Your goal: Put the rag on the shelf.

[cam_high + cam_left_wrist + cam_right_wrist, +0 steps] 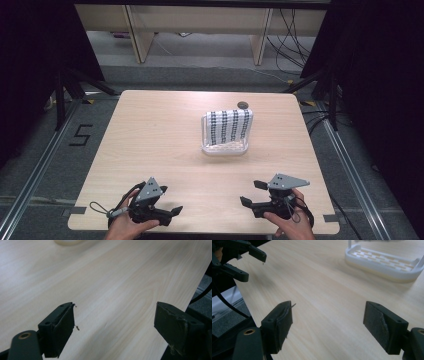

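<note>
Two grippers are held low over the near edge of a pale wood-grain surface (150,140), one in each hand. The left gripper (172,214) is seen near the left front corner, its jaws spread wide with bare wood between them. The right gripper (252,192) is held near the right front corner, its jaws likewise spread and nothing gripped. A white slatted rack (225,147) is set past the middle of the surface, well apart from both grippers, and a black-and-white patterned cloth (230,126) is draped over its upright rail. A small dark round object (243,105) lies just behind the rack. Grey floor is seen around the surface, with black curtains at both sides, light wooden furniture legs (137,35) beyond and loose cables (290,45) at the far right.
</note>
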Available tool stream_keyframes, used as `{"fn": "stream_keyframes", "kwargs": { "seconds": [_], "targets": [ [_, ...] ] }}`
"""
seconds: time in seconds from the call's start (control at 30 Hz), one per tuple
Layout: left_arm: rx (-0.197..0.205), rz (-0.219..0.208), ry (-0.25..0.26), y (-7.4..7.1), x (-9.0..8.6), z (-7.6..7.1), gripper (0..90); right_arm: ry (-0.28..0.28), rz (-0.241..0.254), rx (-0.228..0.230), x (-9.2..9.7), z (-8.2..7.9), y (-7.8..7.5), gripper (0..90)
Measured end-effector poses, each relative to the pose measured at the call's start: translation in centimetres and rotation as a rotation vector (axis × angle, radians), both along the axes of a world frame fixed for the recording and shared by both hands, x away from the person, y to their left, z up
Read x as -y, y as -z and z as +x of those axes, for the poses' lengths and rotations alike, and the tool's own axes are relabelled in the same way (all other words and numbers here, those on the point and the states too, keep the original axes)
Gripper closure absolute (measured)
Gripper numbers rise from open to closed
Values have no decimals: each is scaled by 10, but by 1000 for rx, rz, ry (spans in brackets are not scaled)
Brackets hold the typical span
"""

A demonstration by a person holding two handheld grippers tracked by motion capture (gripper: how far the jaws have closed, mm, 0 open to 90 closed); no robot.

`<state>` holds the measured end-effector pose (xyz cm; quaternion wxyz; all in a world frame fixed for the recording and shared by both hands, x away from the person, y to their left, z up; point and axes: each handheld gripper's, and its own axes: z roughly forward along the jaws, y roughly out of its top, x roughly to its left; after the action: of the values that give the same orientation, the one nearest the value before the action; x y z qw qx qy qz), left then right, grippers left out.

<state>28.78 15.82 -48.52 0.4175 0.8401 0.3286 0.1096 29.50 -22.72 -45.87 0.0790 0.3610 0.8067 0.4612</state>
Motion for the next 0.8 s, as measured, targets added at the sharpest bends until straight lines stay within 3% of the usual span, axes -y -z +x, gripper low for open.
{"fn": "stream_keyframes", "kwargs": {
  "seconds": [0.07,0.1,0.2,0.23,0.3,0.33,0.4,0.47,0.67,0.73,0.8],
  "targets": [
    [-7,3,-9,5,-2,-2,161,0,-19,-13,1,-3,4,246],
    [-13,-5,-26,7,-2,-4,161,-18,-38,22,2,-2,7,246],
    [0,9,-29,9,-5,-6,161,17,-74,-5,1,-8,11,241],
    [4,17,-31,10,-5,-8,161,-1,-91,10,2,-7,13,237],
    [12,21,-36,11,-6,-10,161,-4,-94,-17,1,-11,16,240],
    [15,44,-26,11,-7,-10,161,-21,-105,-14,1,-10,18,239],
    [21,35,-28,12,-7,-11,161,-3,-132,-18,-1,-13,21,239],
    [25,37,-29,12,-8,-10,161,-21,-152,-2,-1,-11,23,241],
    [14,11,-41,15,-6,-10,162,-19,-151,9,0,-10,24,244],
    [16,38,-35,14,-7,-10,162,-18,-151,11,0,-10,24,243],
    [17,34,-31,15,-7,-10,162,-19,-153,14,0,-10,24,244]
  ]
}}
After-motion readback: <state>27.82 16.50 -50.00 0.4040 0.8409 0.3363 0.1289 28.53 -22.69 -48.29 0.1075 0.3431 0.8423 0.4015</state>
